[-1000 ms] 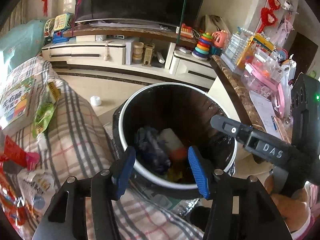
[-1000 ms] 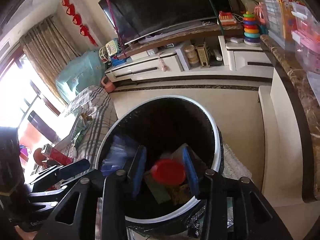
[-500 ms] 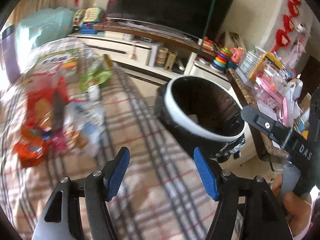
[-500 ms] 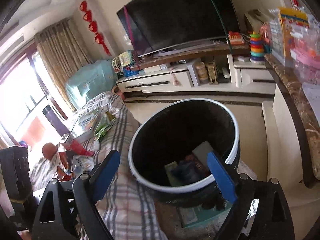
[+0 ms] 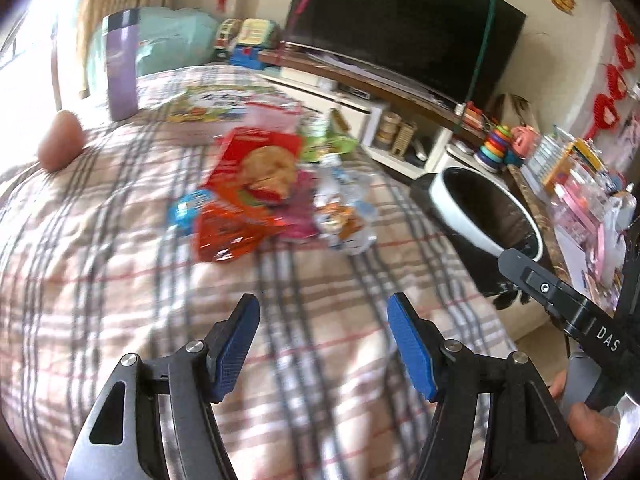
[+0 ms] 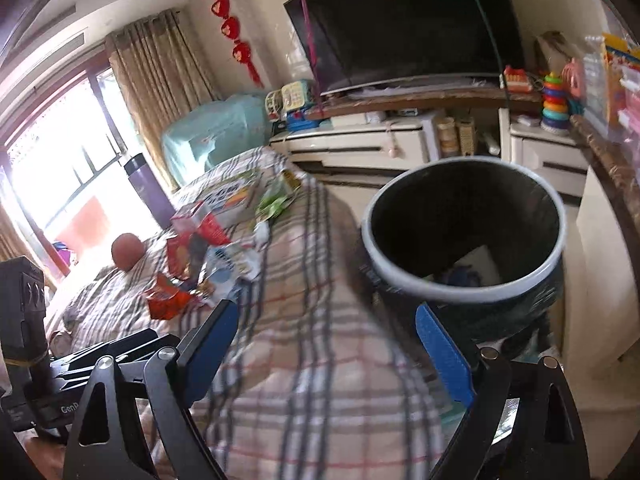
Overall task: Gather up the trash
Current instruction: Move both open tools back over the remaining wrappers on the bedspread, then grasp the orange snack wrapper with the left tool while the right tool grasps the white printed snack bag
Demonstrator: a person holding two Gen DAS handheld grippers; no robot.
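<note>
With some rubbish already in the trash bin [image 6: 464, 240] (contents hard to make out), the snack wrappers [image 5: 256, 204] mid-blanket [image 5: 120, 280] remain, and left gripper [image 5: 323, 342] and right gripper [image 6: 332, 348] hang spread, empty.

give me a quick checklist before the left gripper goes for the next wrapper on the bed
1. Left gripper empty, jaws apart: ok.
2. Right gripper empty, jaws wide: ok.
3. Wrapper pile ahead of the left gripper on the plaid blanket: ok.
4. Which wrapper lies on top: cannot tell, blurred.
5. Trash bin beside the bed, mouth uncovered: ok.
6. Purple bottle and ball apart from the pile: ok.
</note>
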